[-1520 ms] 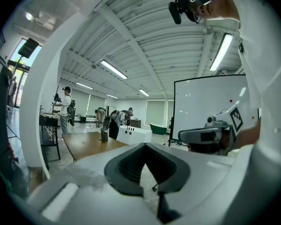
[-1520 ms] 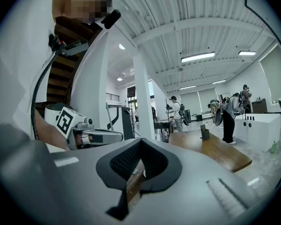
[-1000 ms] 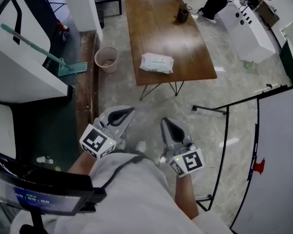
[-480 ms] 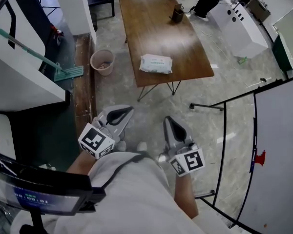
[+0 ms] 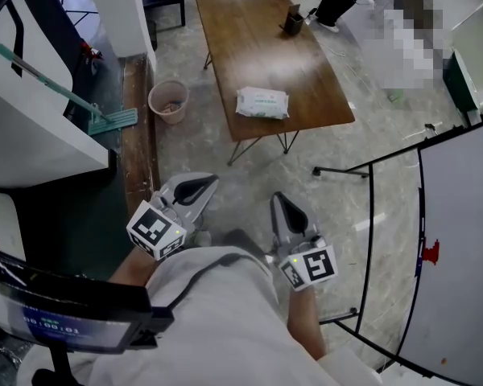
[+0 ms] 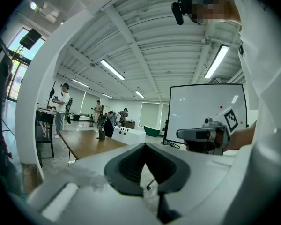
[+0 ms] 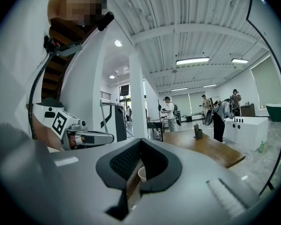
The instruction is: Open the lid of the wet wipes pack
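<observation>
Nothing of the task looks begun: the wet wipes pack [image 5: 262, 103] lies flat near the front edge of the wooden surface [image 5: 258, 39], well apart from the left tool [image 5: 203, 185] and right tool [image 5: 282, 206] (both clenched on nothing, held at the person's waist), so the approach and the lid-opening are all left to do.

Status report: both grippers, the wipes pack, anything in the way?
Left gripper shut, empty; right gripper shut, empty. Wet wipes pack lies untouched on table, far ahead. Bare floor between.
</observation>
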Available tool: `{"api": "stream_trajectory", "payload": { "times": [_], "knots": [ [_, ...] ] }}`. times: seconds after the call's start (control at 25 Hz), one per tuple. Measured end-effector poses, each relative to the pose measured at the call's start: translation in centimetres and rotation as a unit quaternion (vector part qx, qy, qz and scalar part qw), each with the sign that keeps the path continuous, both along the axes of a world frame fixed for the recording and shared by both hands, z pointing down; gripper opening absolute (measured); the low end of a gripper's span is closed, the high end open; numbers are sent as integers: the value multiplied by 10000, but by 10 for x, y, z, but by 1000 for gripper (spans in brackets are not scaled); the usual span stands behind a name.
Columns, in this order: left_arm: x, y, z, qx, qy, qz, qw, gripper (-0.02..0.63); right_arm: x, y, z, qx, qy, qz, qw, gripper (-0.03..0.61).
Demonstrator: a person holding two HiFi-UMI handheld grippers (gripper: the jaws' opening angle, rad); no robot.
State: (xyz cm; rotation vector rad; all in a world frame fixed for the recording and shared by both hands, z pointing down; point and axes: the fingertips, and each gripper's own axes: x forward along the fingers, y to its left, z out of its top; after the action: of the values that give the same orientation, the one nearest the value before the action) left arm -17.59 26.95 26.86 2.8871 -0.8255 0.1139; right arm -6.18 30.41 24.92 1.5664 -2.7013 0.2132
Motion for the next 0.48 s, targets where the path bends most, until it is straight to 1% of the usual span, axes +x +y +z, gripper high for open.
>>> {"api": "stream_trajectory", "payload": {
  "times": [0.16,0.36,0.48],
  "knots": [
    [-6,2,2,-108,43,92,9999,6,-2,-2,0,-16,-71,97,9999,9],
    [-2,-7,11,-154,-189,125,9996,6,2,-11,4,-76,-73,60,9999,9],
    [6,-16,14,-153,-226,95,9996,6,9,-22,9,-92,-108,20,9999,9]
  ]
}}
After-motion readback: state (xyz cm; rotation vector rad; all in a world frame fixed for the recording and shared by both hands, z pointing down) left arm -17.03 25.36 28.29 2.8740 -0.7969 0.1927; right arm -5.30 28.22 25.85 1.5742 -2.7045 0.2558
